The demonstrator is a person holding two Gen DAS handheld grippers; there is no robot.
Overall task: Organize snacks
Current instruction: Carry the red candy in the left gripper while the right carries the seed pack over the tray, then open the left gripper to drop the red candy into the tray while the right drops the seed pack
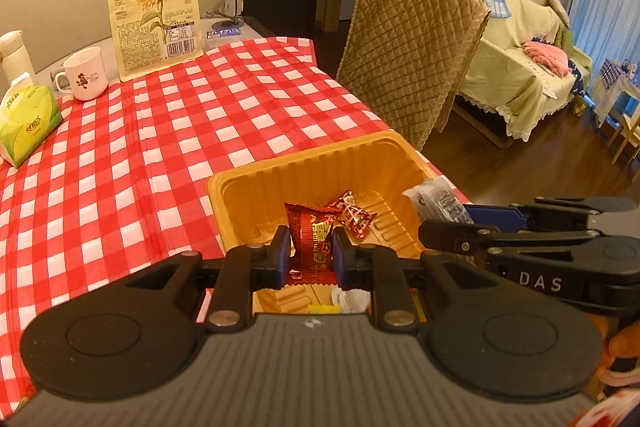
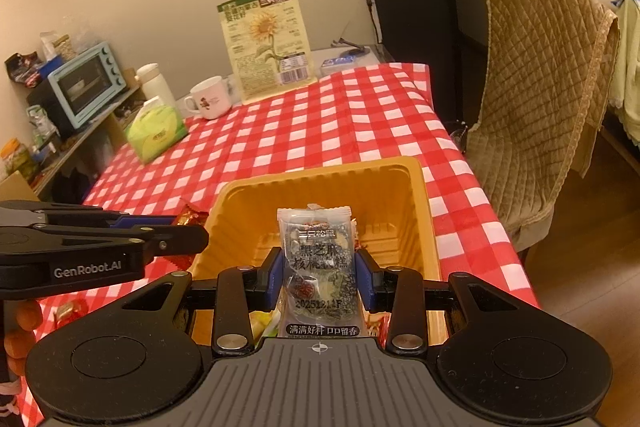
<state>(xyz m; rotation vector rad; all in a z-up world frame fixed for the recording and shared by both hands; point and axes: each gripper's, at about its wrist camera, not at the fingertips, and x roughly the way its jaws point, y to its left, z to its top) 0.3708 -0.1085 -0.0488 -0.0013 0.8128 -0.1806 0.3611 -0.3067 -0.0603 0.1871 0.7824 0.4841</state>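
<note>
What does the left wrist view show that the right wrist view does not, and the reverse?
Only the left wrist view: a covered sofa with a pink blanket, and red candies lying in the tray.

Only the right wrist view: a blue toaster oven on a cluttered shelf.

Both: the orange tray, checked tablecloth, sunflower seed bag, mug, tissue pack and quilted chair; the left gripper shut on a red packet and the right gripper shut on a grey sesame cake packet.

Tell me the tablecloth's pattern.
Red and white checks on the tablecloth; clearest in the right wrist view.
</note>
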